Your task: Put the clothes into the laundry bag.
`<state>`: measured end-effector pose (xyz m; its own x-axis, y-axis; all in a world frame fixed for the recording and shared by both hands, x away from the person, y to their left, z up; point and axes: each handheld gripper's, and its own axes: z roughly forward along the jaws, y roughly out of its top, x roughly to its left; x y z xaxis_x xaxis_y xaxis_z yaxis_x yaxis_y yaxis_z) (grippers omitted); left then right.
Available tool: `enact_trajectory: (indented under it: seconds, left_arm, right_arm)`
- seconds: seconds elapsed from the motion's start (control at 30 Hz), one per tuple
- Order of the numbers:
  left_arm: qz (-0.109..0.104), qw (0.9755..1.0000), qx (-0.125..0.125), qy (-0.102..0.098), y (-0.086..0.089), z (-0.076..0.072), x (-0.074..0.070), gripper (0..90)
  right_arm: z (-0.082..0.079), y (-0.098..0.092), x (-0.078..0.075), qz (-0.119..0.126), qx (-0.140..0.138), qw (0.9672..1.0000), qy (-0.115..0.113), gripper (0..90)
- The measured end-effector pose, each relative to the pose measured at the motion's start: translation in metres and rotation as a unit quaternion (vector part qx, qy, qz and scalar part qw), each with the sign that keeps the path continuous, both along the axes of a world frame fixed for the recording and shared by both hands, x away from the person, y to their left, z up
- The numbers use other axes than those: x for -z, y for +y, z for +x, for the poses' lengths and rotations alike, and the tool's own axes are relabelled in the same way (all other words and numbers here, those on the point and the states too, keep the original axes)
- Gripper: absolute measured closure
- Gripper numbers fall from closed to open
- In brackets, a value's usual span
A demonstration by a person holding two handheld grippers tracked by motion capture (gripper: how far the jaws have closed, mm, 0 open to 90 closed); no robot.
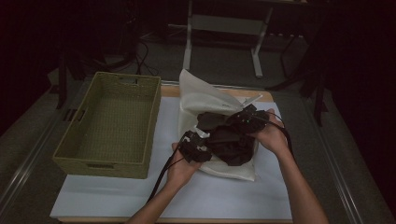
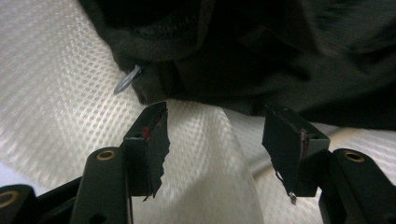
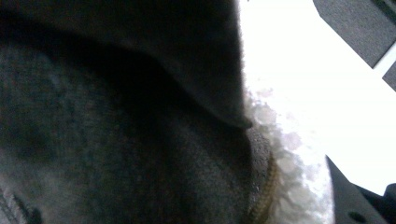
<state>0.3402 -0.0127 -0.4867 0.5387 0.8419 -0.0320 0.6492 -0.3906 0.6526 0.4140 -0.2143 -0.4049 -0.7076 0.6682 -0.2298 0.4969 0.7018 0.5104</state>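
A dark garment (image 1: 229, 142) lies bunched in the mouth of a white mesh fabric bag (image 1: 201, 95) on the table. My left gripper (image 1: 198, 140) is at the garment's near left edge. In the left gripper view it (image 2: 215, 121) stands open, with bag fabric (image 2: 70, 93) behind the jaws and the garment (image 2: 261, 60) just beyond their tips. My right gripper (image 1: 243, 116) sits on the garment's far right side. In the right gripper view the garment (image 3: 116, 130) with its pale fuzzy lining fills the space up to the one jaw that shows, so that gripper looks shut on it.
An empty olive woven basket (image 1: 107, 79) stands to the left of the bag. Both rest on a white sheet (image 1: 224, 200) that covers the table. A metal stand frame (image 1: 224, 23) is on the floor behind the table.
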Motion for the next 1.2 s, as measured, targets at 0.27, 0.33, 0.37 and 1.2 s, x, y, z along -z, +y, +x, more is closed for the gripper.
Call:
enact_trajectory:
  seconds: [0.27,0.33,0.37,1.2]
  left_arm:
    - [0.053,0.9981,-0.022,0.022,-0.006,0.012,0.017,54.2]
    - [0.038,0.9983,-0.033,0.029,0.001,0.011,0.015,75.1]
    - [0.03,0.9986,-0.035,0.028,0.004,0.009,0.014,82.9]
    - [-0.028,0.9986,-0.006,-0.045,0.051,-0.033,-0.013,61.0]
  right_arm:
    - [0.0,0.0,0.001,0.002,-0.001,1.0,0.001,63.2]
    - [0.0,0.0,0.001,0.003,-0.002,1.0,0.001,63.2]
    - [0.0,-0.001,0.001,0.002,-0.003,1.0,0.0,63.2]
    - [0.0,0.001,0.002,-0.001,-0.003,1.0,0.004,63.3]
